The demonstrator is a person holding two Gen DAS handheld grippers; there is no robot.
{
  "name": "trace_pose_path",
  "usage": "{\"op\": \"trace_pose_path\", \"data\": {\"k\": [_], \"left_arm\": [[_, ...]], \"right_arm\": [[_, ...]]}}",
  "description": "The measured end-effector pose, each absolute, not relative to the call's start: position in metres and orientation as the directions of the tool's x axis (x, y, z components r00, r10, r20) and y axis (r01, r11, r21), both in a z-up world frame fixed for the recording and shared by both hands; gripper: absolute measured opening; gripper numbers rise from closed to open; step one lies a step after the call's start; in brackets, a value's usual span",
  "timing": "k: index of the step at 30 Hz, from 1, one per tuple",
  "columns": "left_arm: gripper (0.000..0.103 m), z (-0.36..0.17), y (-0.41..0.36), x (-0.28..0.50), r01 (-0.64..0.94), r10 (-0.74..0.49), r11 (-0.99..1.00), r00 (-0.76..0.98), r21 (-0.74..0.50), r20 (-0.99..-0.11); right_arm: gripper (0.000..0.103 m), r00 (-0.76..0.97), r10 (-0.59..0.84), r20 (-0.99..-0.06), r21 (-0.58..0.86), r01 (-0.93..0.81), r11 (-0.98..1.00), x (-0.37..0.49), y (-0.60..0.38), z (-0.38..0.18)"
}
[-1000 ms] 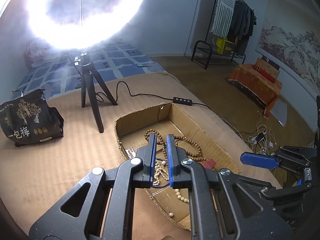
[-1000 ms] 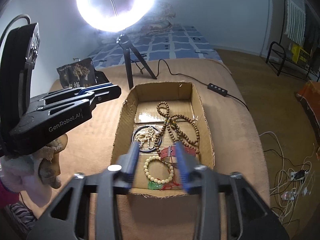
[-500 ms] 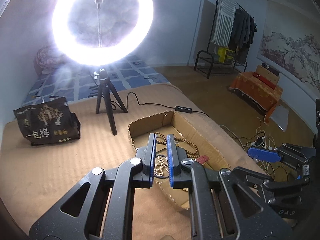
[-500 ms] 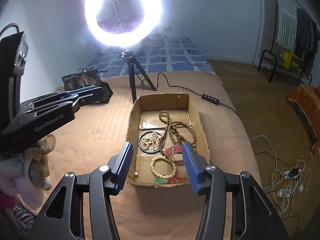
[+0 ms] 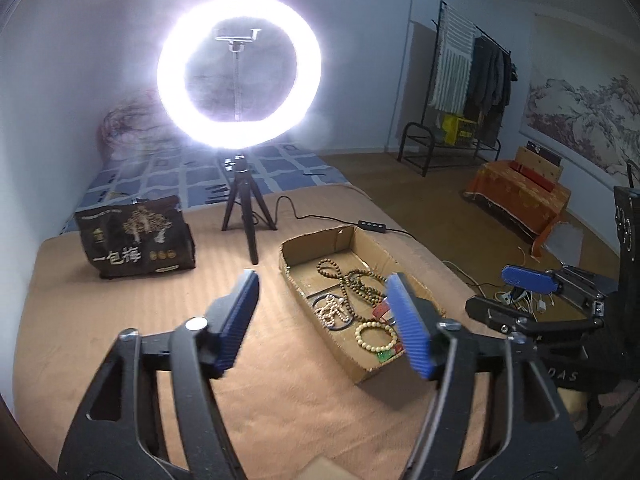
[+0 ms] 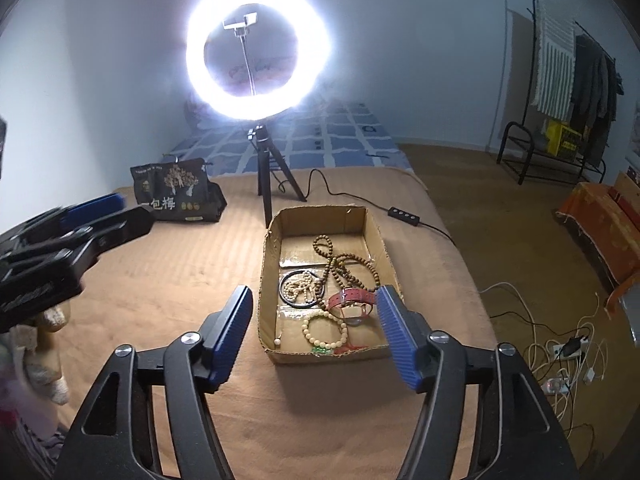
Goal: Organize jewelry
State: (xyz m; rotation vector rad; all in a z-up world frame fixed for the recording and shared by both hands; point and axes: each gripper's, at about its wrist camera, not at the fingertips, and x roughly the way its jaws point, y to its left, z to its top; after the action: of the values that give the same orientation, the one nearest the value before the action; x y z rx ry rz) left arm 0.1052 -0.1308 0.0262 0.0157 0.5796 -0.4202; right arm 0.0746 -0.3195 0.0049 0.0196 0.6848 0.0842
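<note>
An open cardboard box lies on the tan bed and also shows in the left wrist view. It holds a long brown bead necklace, a black ring with a pale bead string, a cream bead bracelet, a red strap and a green piece. My left gripper is open and empty, held above the bed to the left of the box. My right gripper is open and empty, above the box's near end.
A lit ring light on a black tripod stands behind the box, its cable and remote trailing right. A dark printed bag sits at the back left. Cables and a power strip lie on the floor to the right.
Both grippers have pulled up and back from the box. The left gripper, shut before, has opened wide. The right gripper has opened further. All jewelry stays in the box.
</note>
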Motion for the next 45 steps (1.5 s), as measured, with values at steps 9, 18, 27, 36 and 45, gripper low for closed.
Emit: {"op": "trace_pose_path", "data": {"k": [9, 18, 27, 36, 45], "left_arm": [[0.071, 0.030, -0.122, 0.079, 0.371, -0.365, 0.923, 0.771, -0.098, -0.522], [0.087, 0.035, -0.117, 0.067, 0.338, -0.323, 0.939, 0.798, -0.065, -0.509], [0.088, 0.035, -0.123, 0.057, 0.330, -0.292, 0.944, 0.803, -0.019, -0.519], [0.103, 0.038, -0.129, 0.050, 0.345, -0.300, 0.939, 0.820, 0.004, -0.488], [0.103, 0.039, -0.129, 0.049, 0.349, -0.303, 0.937, 0.813, -0.001, -0.498]], "right_arm": [[0.075, 0.795, 0.055, -0.604, 0.063, -0.021, 0.998, 0.059, -0.327, 0.003], [0.078, 0.816, 0.023, -0.578, 0.068, 0.020, 0.997, 0.048, -0.336, 0.007], [0.081, 0.824, 0.020, -0.566, 0.085, 0.035, 0.996, 0.048, -0.340, 0.007], [0.081, 0.819, 0.015, -0.574, 0.080, 0.038, 0.996, 0.048, -0.339, 0.006], [0.081, 0.811, 0.015, -0.585, 0.083, 0.041, 0.996, 0.050, -0.340, 0.003]]}}
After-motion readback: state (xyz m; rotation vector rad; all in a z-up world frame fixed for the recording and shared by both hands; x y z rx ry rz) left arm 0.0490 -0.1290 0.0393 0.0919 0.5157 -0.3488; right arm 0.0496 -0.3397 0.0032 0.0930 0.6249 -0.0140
